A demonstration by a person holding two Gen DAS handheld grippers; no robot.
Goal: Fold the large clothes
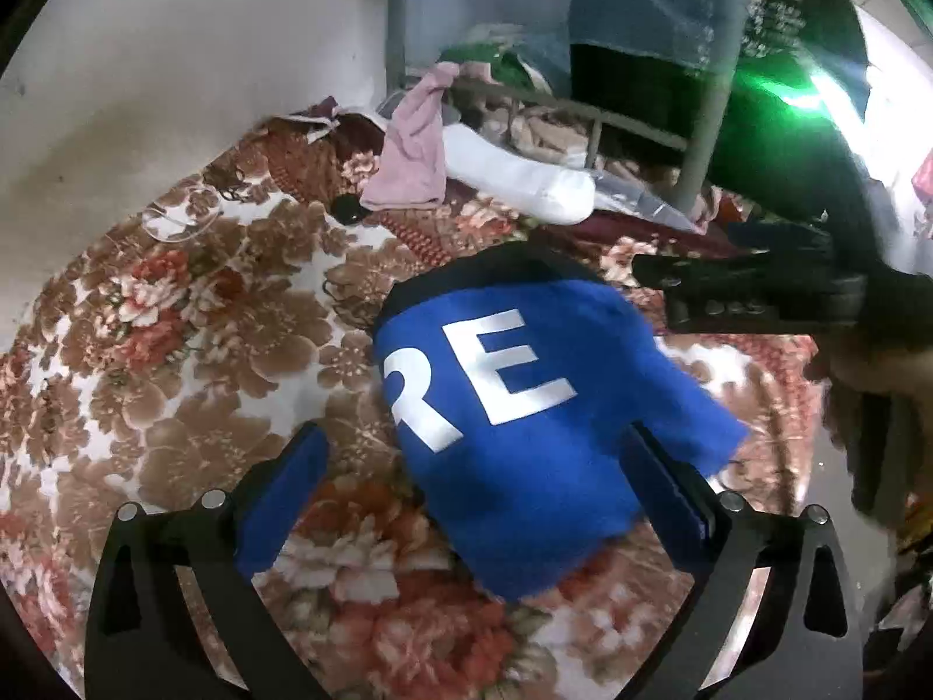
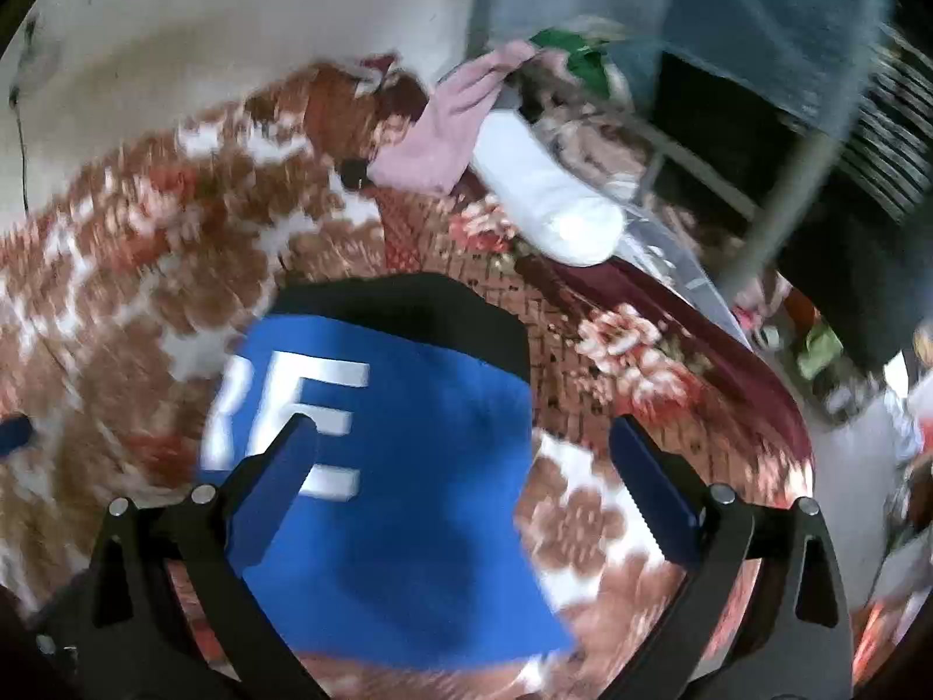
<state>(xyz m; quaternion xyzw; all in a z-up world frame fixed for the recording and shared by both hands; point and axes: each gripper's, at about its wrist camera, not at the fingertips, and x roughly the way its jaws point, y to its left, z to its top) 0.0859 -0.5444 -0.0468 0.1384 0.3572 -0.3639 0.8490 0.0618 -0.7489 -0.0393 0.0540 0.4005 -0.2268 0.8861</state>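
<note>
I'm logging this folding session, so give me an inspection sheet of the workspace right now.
Surface: floral blanket covering the bed.
Job's things: blue garment with white letters RE, folded compactly, lying flat.
Clutter: pink cloth, white bundle, heaped clothes behind.
Grippers: left gripper open, over the garment; right gripper open, over its edge.
Cables: thin cord on wall.
Surroundings: pale wall, grey metal frame.

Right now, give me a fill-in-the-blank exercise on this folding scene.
1. The folded blue garment shows the white letters ____.
2. It lies on a ____-patterned blanket.
3. The left gripper has its jaws ____.
4. Behind the garment, the pink cloth lies beside a ____ bundle.

Missing words: RE; floral; open; white
</note>
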